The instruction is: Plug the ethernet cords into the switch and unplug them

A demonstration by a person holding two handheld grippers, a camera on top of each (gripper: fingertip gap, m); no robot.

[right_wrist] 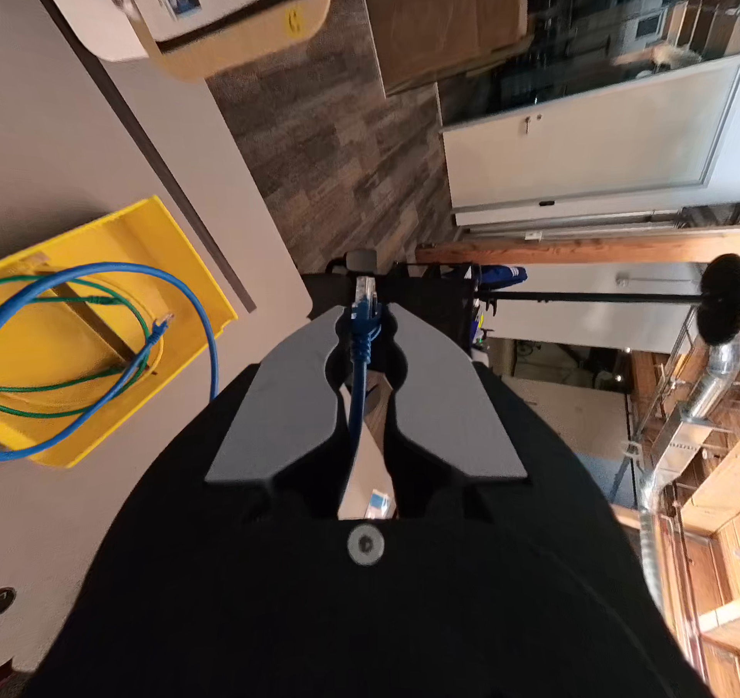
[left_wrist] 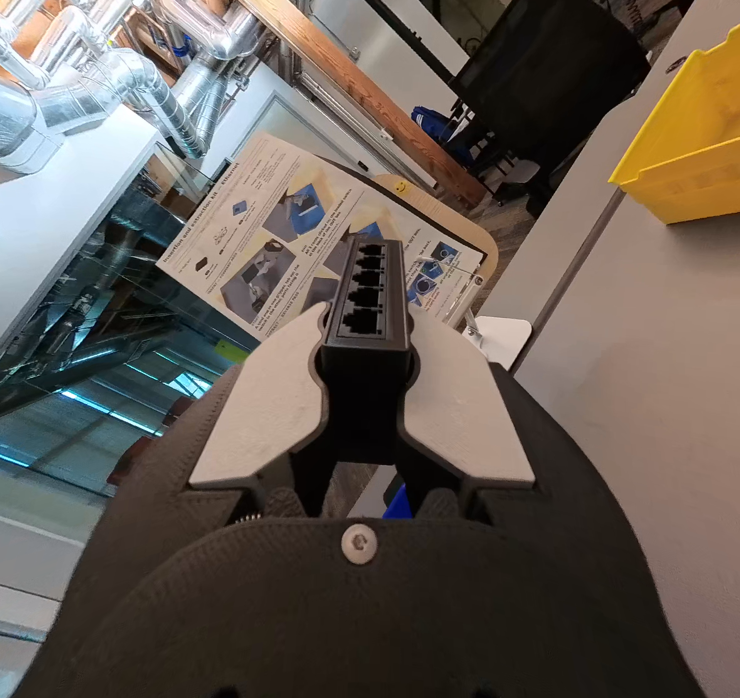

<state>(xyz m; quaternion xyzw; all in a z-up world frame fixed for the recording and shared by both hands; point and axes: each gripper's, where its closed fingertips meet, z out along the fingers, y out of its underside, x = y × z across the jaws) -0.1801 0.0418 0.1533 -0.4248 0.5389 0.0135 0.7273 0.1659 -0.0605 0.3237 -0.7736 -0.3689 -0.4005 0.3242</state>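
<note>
My left gripper [left_wrist: 366, 342] has its fingers clamped on the black plastic five-port switch [left_wrist: 370, 298], its empty ports facing up and its rear end hidden between them. My right gripper [right_wrist: 365, 320] pinches the blue ethernet cord [right_wrist: 362, 342] behind its clear plug; the cord trails out of frame. The yellow plastic bin [right_wrist: 176, 246] on the grey surface [right_wrist: 60, 126] holds a coiled green cord [right_wrist: 96, 378].

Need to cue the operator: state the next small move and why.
Probably bring the blue ethernet cord's plug, held by the right gripper, toward the switch clamped in the left gripper: all visible ports look empty, and neither view shows them aligned yet.
</note>
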